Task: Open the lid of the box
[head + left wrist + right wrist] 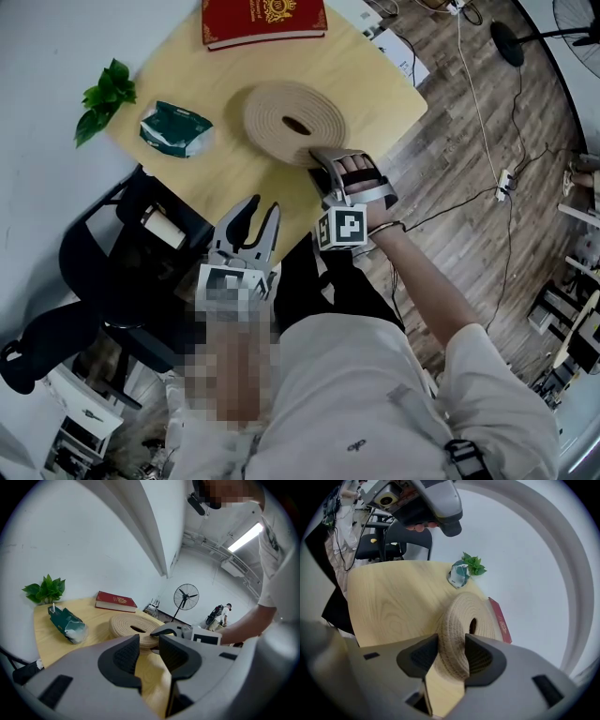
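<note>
A round woven box (272, 108) with a flat coiled lid and a hole in its middle sits on the wooden table (375, 84). My right gripper (317, 157) is at the box's near rim. In the right gripper view the lid's edge (461, 616) fills the gap between the two pads, and the right gripper (451, 644) is closed on it. My left gripper (262, 208) hangs open off the table's near edge, nothing between its fingers. From the left gripper (149, 641) I see the box (126, 623) and the right gripper (161, 631) at its rim.
A red book (262, 19) lies at the table's far edge. A green packet (173, 128) and a leafy plant (105, 94) are at the left. A black chair (112, 272) stands by the near-left edge. Cables run over the wooden floor (487, 187) to the right.
</note>
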